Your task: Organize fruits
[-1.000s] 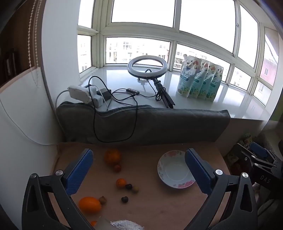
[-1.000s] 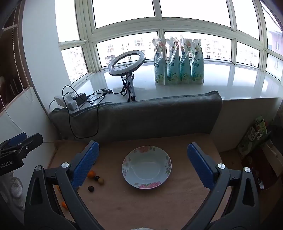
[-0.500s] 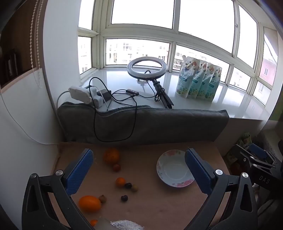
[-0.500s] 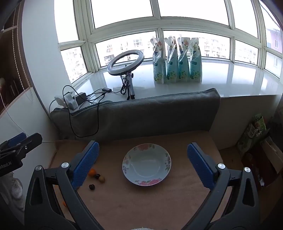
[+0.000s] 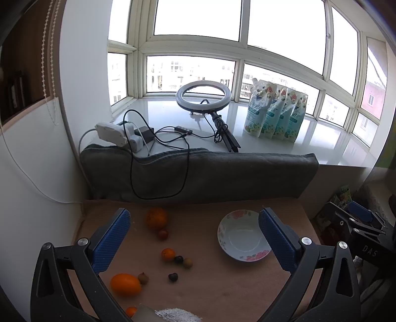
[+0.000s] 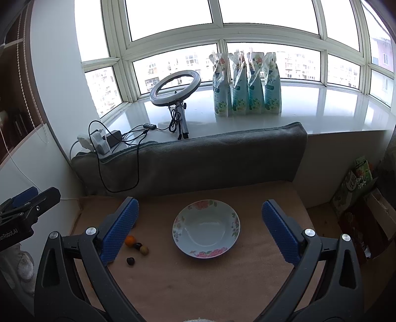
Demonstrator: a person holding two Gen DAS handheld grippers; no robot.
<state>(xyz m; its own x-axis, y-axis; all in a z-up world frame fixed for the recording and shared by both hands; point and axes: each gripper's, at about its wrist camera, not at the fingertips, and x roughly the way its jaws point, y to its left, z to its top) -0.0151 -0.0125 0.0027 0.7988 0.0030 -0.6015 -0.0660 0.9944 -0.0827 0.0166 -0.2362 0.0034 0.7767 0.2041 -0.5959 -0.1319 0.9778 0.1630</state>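
Your left hand-held gripper (image 5: 194, 237) and right hand-held gripper (image 6: 199, 231) gaped wide above the brown counter (image 6: 198, 284), the empty bowl (image 6: 206, 228) ahead between the right one's fingers, a bay window (image 6: 222, 22) beyond.

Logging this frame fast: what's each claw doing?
Left claw: open, holding nothing.
Right claw: open, holding nothing.

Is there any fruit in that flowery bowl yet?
No, the bowl is bare inside in the right wrist view, and the fruits, such as the small orange, lie on the table beside it.
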